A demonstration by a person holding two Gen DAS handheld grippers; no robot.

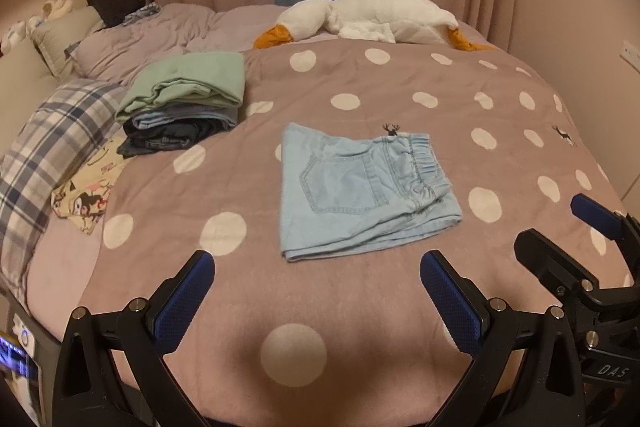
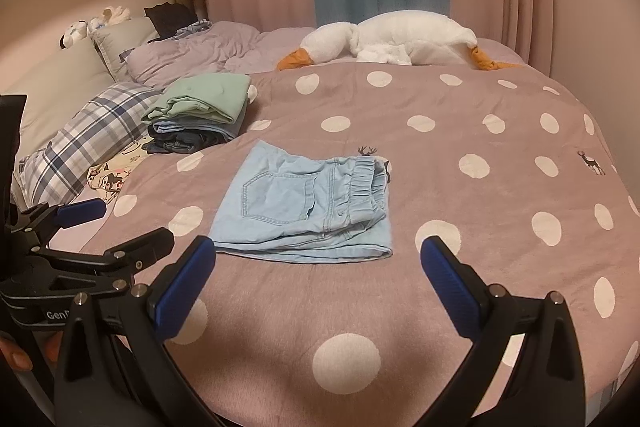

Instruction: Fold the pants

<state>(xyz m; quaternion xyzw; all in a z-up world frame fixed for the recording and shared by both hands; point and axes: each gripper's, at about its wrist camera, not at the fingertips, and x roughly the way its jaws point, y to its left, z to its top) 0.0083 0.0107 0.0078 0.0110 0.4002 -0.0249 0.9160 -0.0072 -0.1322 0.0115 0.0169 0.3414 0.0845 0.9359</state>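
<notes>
At nine o'clock a plaid pillow [image 1: 52, 131] lies beside a stack [image 1: 184, 103] of folded clothes, green piece on top. The left gripper [image 1: 316, 291] hovers low at six o'clock over the blanket [image 1: 360, 307], jaws spread wide and holding nothing, aimed toward the pants [image 1: 360, 187]. The pants [image 2: 308, 203] lie folded flat in the middle of the dotted blanket, pocket up, waistband toward three o'clock. A plush goose [image 1: 372, 17] lies at twelve o'clock. The right gripper [image 2: 318, 255] sits level beside the left one, also wide apart and empty, near the pants' near edge.
</notes>
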